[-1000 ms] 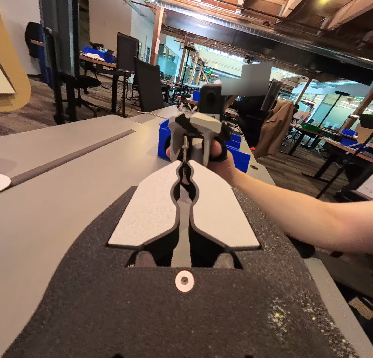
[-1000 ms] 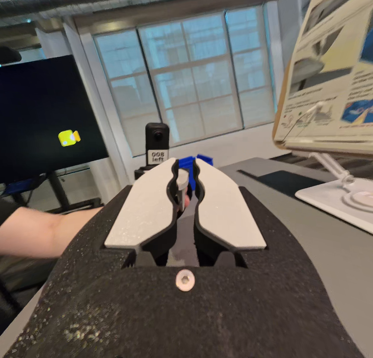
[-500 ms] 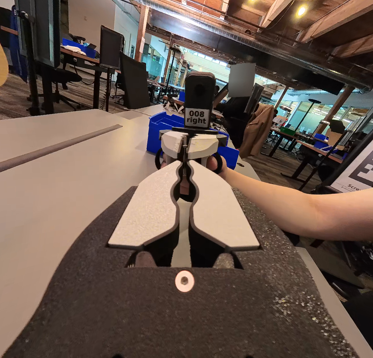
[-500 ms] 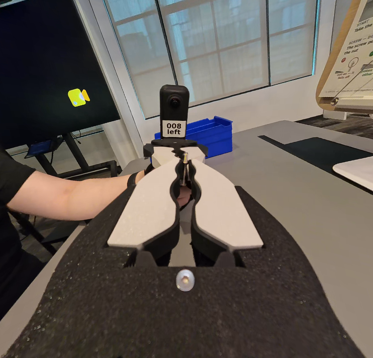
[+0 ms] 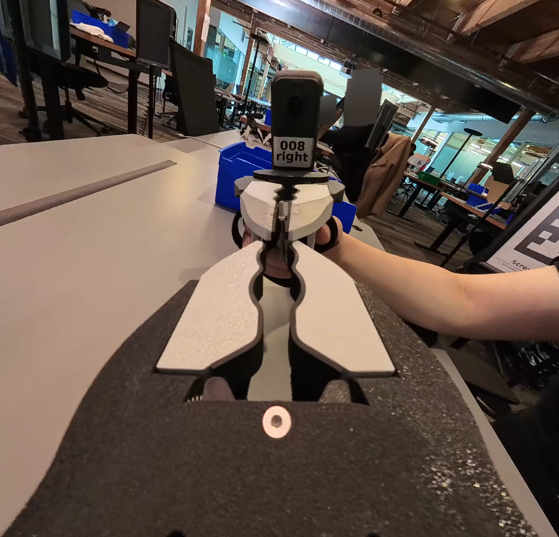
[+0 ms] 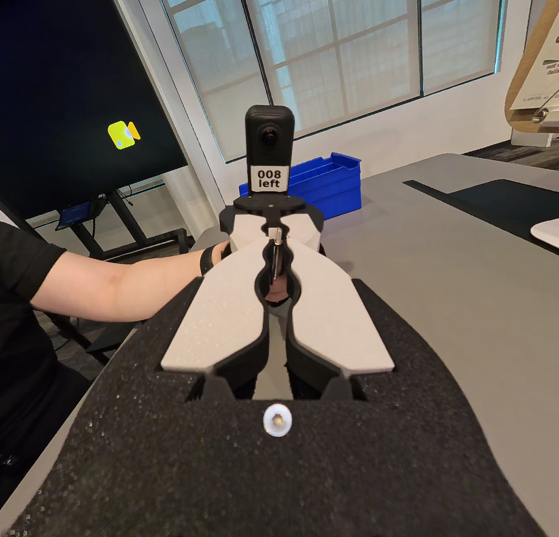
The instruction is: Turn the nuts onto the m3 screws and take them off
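A thin silver m3 screw (image 5: 282,250) stands upright, head up, between the two gripper tips, which meet nose to nose above the grey table (image 5: 106,235). My left gripper (image 5: 278,245) is closed to a narrow gap on the screw's shaft. My right gripper (image 6: 276,244) faces it and is closed at a small nut (image 6: 277,243) just under the screw head. The screw's shaft (image 6: 276,262) hangs down through the gap between the right gripper's fingers. The right gripper also shows in the left wrist view (image 5: 282,220), and the left gripper in the right wrist view (image 6: 277,235).
Blue bins (image 5: 239,171) (image 6: 332,183) stand on the table behind the grippers. A dark mat (image 6: 499,202), a white stand base (image 6: 547,235) and a tilted placard (image 6: 538,69) are at the right. The person's forearms (image 5: 423,295) (image 6: 121,286) reach in from the sides. My two grippers' fingertips are within a few centimetres of each other.
A second ago the right gripper was rolled and pointing upward; it has levelled and now faces the left gripper squarely. The screw has stayed upright at the left gripper's tips.
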Demonstrator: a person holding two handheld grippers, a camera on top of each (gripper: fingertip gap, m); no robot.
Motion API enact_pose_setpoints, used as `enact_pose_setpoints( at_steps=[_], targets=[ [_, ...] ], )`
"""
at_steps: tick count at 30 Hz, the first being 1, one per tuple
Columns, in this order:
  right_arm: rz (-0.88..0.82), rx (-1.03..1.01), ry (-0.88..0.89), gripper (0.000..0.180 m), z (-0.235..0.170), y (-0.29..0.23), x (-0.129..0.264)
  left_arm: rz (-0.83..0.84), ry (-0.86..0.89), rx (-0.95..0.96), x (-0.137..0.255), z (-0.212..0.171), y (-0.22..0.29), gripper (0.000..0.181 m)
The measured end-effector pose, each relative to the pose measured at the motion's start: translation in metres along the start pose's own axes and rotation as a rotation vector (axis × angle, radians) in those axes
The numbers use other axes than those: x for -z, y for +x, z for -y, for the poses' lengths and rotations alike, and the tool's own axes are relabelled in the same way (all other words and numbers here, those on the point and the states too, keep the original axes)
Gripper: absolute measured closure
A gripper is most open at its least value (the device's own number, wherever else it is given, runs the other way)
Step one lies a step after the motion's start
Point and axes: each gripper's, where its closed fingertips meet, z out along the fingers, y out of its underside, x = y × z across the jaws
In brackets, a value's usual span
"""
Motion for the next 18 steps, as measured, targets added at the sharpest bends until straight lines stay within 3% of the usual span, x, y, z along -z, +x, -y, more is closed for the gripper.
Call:
enact_pose_setpoints(
  at_steps=[5, 7, 11, 18],
  targets=[
    [-0.004, 0.021, -0.014, 0.175, -0.002, 0.0, 0.0, -0.004, -0.016, -0.024, -0.002, -0.003, 0.002, 0.179],
    [-0.009, 0.047, 0.02, 0.165, 0.004, -0.001, 0.002, 0.002, -0.004, -0.032, -0.001, -0.001, 0.002, 0.179],
    [-0.136, 0.128, 0.108, 0.16, 0.026, 0.009, 0.018, 0.066, 0.034, -0.059, 0.004, 0.003, -0.007, 0.179],
    [-0.178, 0.178, 0.028, 0.157, 0.009, 0.013, 0.003, 0.114, 0.008, -0.081, 0.003, -0.002, -0.014, 0.179]
  ],
)
